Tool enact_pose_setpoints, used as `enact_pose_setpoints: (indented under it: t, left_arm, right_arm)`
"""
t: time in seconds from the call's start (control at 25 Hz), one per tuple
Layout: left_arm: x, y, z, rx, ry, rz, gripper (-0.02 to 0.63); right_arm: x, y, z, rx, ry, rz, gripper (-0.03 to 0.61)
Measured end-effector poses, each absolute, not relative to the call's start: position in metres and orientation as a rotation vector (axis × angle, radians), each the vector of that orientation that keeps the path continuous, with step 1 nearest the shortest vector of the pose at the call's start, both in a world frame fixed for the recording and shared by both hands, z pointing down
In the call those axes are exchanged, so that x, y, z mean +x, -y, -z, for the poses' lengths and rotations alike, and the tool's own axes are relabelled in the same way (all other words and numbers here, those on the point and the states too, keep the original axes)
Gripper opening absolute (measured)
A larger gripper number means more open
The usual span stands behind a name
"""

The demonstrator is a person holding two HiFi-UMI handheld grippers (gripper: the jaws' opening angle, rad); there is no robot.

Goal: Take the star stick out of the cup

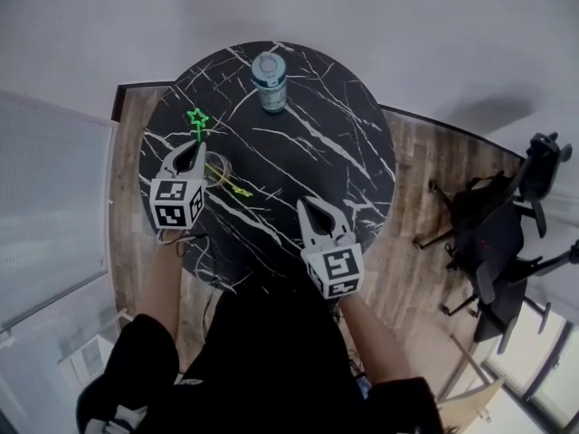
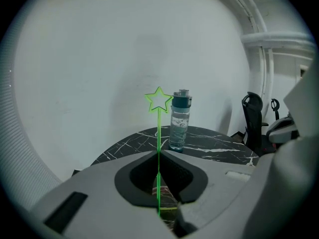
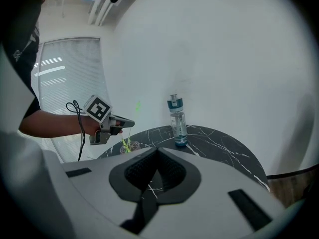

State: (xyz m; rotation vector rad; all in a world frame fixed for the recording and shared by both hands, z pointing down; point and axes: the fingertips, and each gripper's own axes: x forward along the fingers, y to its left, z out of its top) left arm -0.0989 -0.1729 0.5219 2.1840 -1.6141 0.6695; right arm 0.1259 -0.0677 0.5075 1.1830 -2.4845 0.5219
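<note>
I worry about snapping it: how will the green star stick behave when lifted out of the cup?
Probably light: the star stick is a thin rod topped by an outline star. It stands straight in the left gripper, so likely fairly stiff, though it may bend. The clear cup looks light and could tip if dragged.

We look steeply down on the table (image 1: 317,107) from above its 6 o'clock edge, while both gripper cameras look low across it toward 12 o'clock, all three sharing the bottle (image 1: 269,81), the right one also the left gripper (image 3: 130,123).
</note>
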Motion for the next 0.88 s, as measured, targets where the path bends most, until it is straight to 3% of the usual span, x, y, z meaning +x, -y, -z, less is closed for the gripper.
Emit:
enact_pose_setpoints:
  t: [0.88]
  left_arm:
    - [-0.126, 0.127, -0.437, 2.102, 1.882, -0.352, 0.008]
  right_arm:
    - [0.108, 0.072, -0.480, 0.934, 2.602, -0.418, -0.005]
